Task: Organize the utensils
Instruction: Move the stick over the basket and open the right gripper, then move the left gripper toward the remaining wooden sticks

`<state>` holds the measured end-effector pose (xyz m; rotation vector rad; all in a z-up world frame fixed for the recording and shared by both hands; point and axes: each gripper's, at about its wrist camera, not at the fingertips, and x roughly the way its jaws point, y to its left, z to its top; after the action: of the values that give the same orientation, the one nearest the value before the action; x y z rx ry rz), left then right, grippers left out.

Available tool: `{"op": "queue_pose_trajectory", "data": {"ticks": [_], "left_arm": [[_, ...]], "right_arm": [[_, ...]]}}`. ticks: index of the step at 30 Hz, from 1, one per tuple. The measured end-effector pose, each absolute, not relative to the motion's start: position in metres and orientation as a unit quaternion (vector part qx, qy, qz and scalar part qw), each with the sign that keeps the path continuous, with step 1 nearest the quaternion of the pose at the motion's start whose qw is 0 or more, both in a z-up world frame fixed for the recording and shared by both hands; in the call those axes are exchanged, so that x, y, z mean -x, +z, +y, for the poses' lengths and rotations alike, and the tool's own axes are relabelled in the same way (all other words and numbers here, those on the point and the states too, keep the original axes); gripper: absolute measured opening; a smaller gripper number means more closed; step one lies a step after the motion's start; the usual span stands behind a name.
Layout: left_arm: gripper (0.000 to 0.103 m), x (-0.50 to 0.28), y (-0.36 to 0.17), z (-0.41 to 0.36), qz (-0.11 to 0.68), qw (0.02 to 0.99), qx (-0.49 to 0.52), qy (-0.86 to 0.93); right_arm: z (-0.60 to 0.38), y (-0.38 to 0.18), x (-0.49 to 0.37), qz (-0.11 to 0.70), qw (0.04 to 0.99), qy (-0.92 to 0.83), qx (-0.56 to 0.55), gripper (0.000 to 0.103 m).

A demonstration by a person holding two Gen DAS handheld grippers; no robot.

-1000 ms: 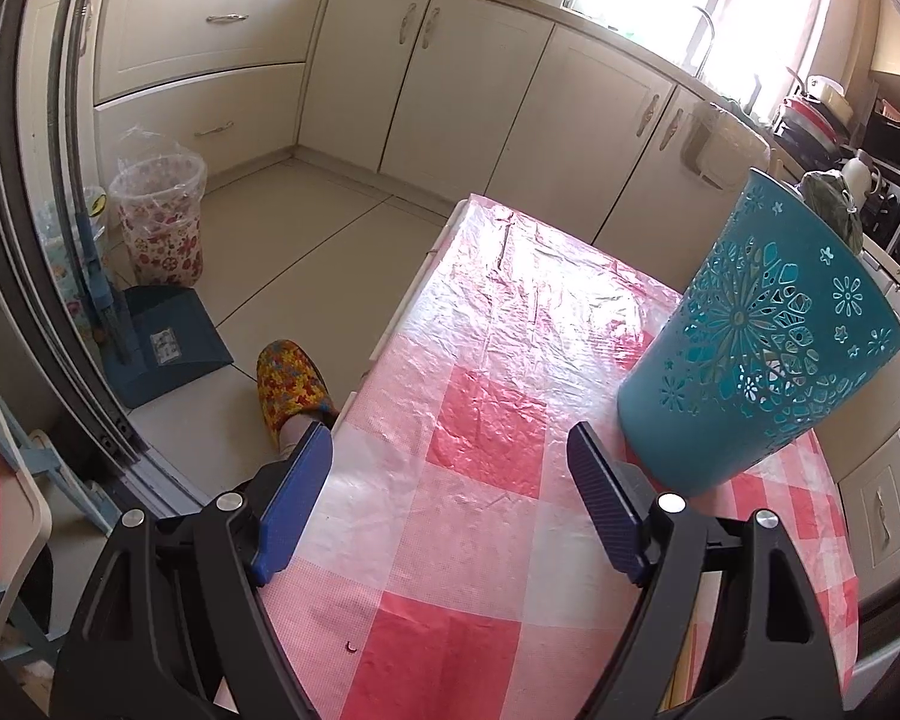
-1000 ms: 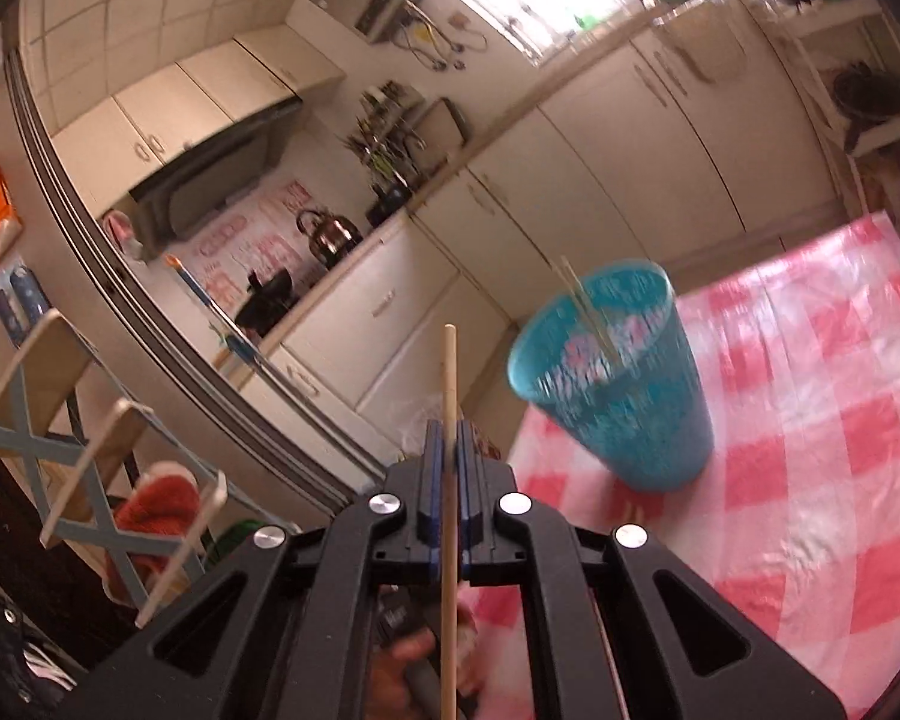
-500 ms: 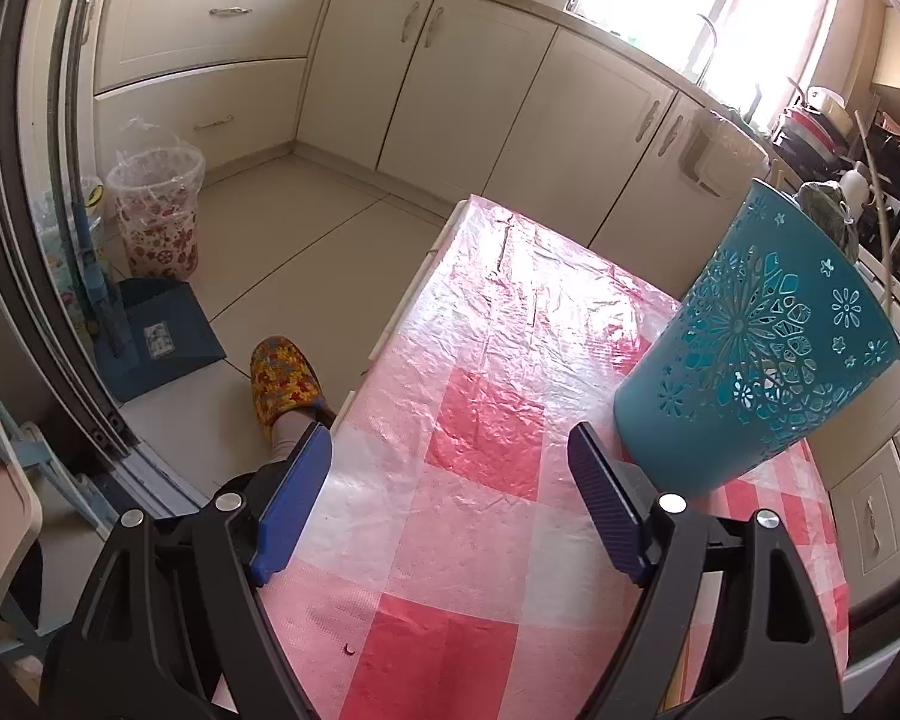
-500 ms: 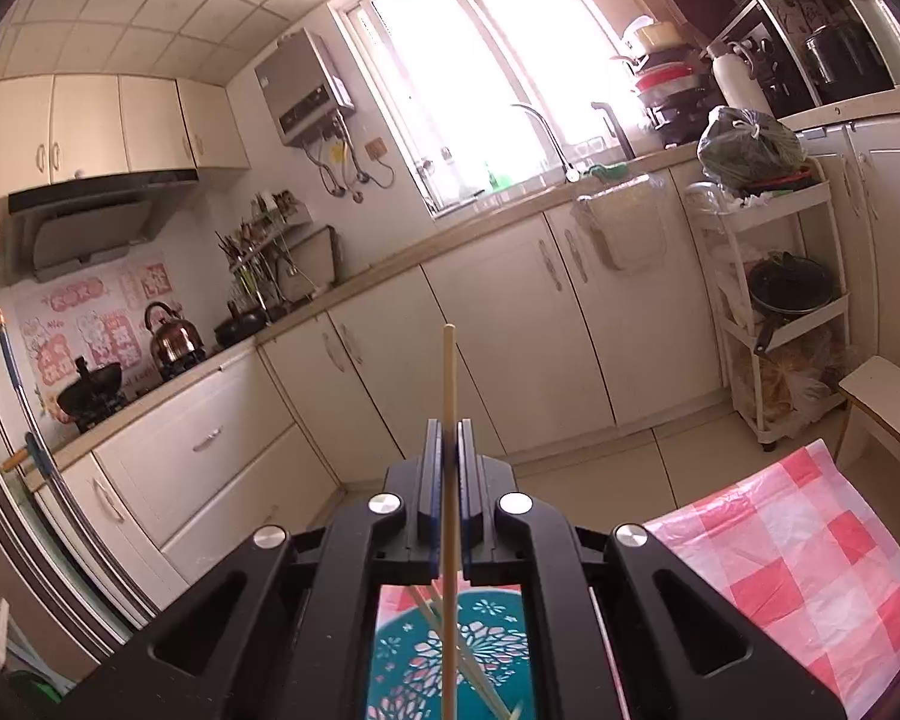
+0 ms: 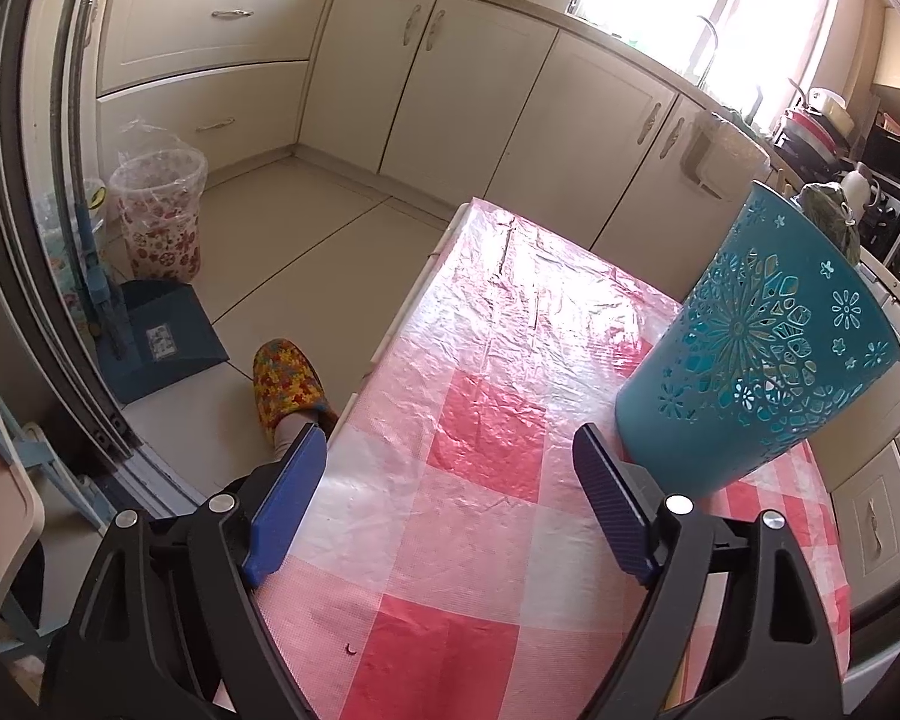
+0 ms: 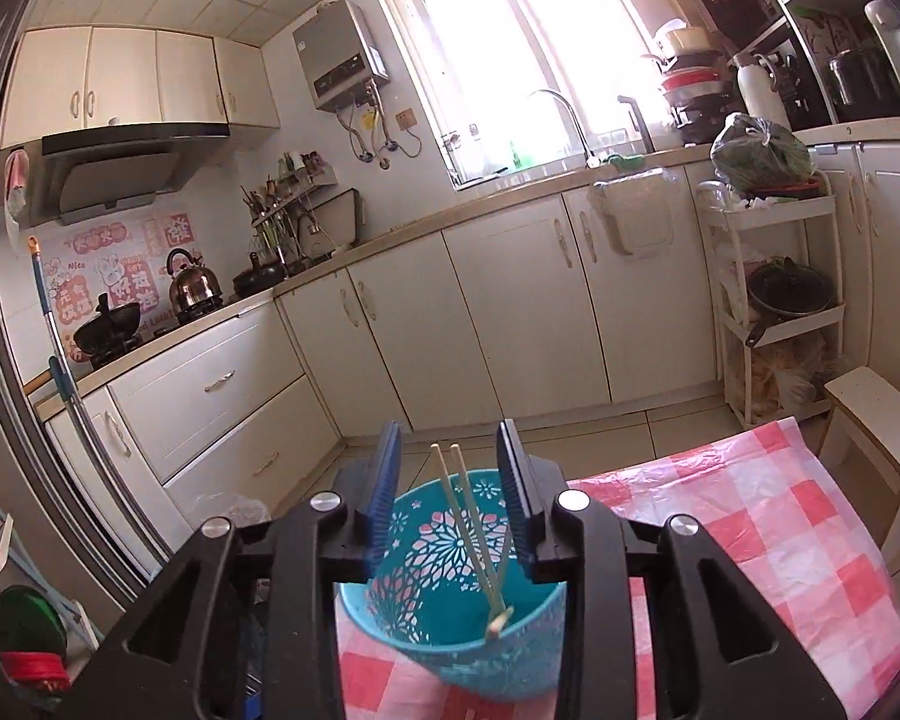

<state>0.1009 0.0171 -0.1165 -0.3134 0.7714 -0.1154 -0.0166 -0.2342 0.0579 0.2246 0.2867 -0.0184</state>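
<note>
A teal cut-out utensil cup (image 5: pixel 756 348) stands on the red-and-white checked tablecloth (image 5: pixel 486 438). In the right wrist view the cup (image 6: pixel 450 618) sits directly below my right gripper (image 6: pixel 450 483), which is open and empty. Several wooden chopsticks (image 6: pixel 471 516) lean inside the cup, their tips rising between my fingers. My left gripper (image 5: pixel 444 492) is open and empty, low over the table, with the cup just beyond its right finger (image 5: pixel 606 498).
The table's left edge (image 5: pixel 402 324) drops to the floor, where a slippered foot (image 5: pixel 288 387), a dustpan (image 5: pixel 162 336) and a small bin (image 5: pixel 159 210) are. Kitchen cabinets (image 6: pixel 510 312) line the far wall. A white stool (image 6: pixel 876 426) stands by the table's far right corner.
My right gripper, shut on a chopstick before, has opened and the chopstick now stands in the cup. The left gripper has barely moved.
</note>
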Motion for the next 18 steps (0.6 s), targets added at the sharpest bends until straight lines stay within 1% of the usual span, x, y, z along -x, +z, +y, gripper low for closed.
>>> {"op": "queue_pose_trajectory", "data": {"ticks": [2, 4, 7, 9, 10, 11, 18], "left_arm": [[0.082, -0.101, -0.117, 0.018, 0.375, 0.913, 0.152, -0.055], [0.082, -0.101, -0.117, 0.017, 0.376, 0.913, 0.151, -0.054], [0.082, -0.101, -0.117, 0.017, 0.376, 0.913, 0.147, -0.051], [0.082, -0.099, -0.114, 0.015, 0.378, 0.914, 0.14, -0.048], [0.082, -0.097, -0.112, 0.014, 0.377, 0.915, 0.137, -0.049], [0.083, -0.095, -0.11, 0.013, 0.374, 0.917, 0.132, -0.048], [0.084, -0.076, -0.106, 0.006, 0.38, 0.918, 0.103, -0.051]], "right_arm": [[-0.228, 0.051, 0.041, 0.151, 0.984, -0.014, -0.095, 0.044], [-0.22, 0.032, 0.056, 0.186, 0.98, -0.019, -0.073, 0.045], [-0.212, -0.009, 0.063, 0.268, 0.962, -0.021, -0.045, 0.045], [-0.213, -0.034, 0.064, 0.314, 0.948, -0.022, -0.053, 0.04], [-0.214, -0.044, 0.064, 0.331, 0.941, -0.02, -0.062, 0.036], [-0.215, -0.051, 0.064, 0.341, 0.937, -0.022, -0.066, 0.035], [-0.214, -0.076, 0.057, 0.384, 0.921, -0.025, -0.063, 0.035]]}}
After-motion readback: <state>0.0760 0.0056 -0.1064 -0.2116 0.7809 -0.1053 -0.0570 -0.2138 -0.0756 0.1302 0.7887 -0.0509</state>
